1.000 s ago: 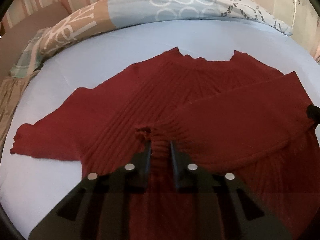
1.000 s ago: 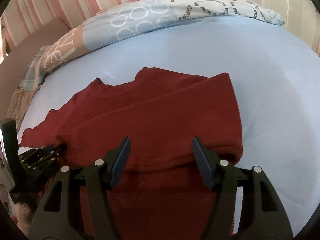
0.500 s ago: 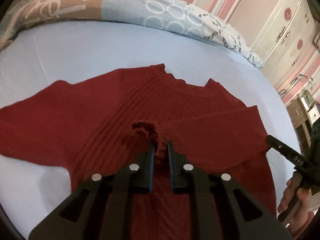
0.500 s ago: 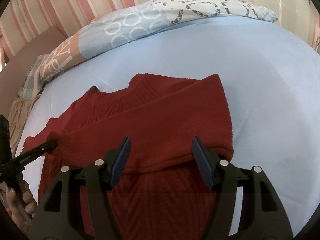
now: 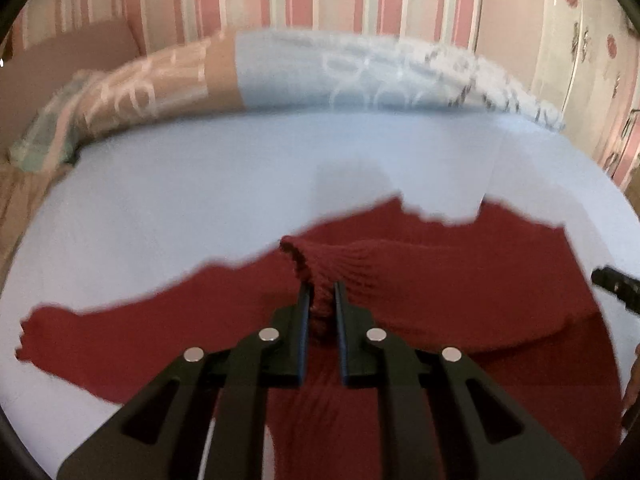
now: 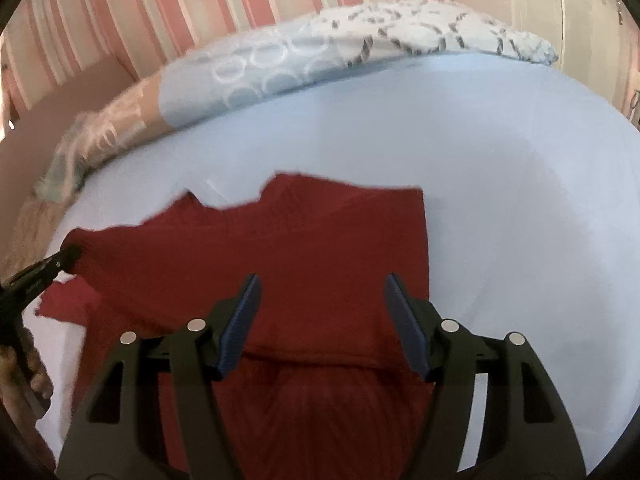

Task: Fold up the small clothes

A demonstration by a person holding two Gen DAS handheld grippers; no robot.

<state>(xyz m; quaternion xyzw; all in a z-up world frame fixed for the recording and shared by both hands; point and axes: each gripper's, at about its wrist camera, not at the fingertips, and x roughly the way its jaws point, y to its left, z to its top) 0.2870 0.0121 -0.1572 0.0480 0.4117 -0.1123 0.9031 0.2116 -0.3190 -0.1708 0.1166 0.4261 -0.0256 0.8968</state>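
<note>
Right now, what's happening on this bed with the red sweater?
A person with a gripper in each hand is folding a dark red knit sweater on a light blue bed sheet. The left gripper is shut on the ribbed cuff of one sleeve, holding it raised off the sweater's body. The right gripper hovers open over the folded side, holding nothing. The other sleeve lies spread out on the sheet, unfolded.

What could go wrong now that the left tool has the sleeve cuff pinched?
The left tool grips only the ribbed cuff of the red sweater; it may slip out mid-fold. Lifting could drag the sweater across the blue sheet, undoing the fold, since the open right tool pins nothing.
</note>
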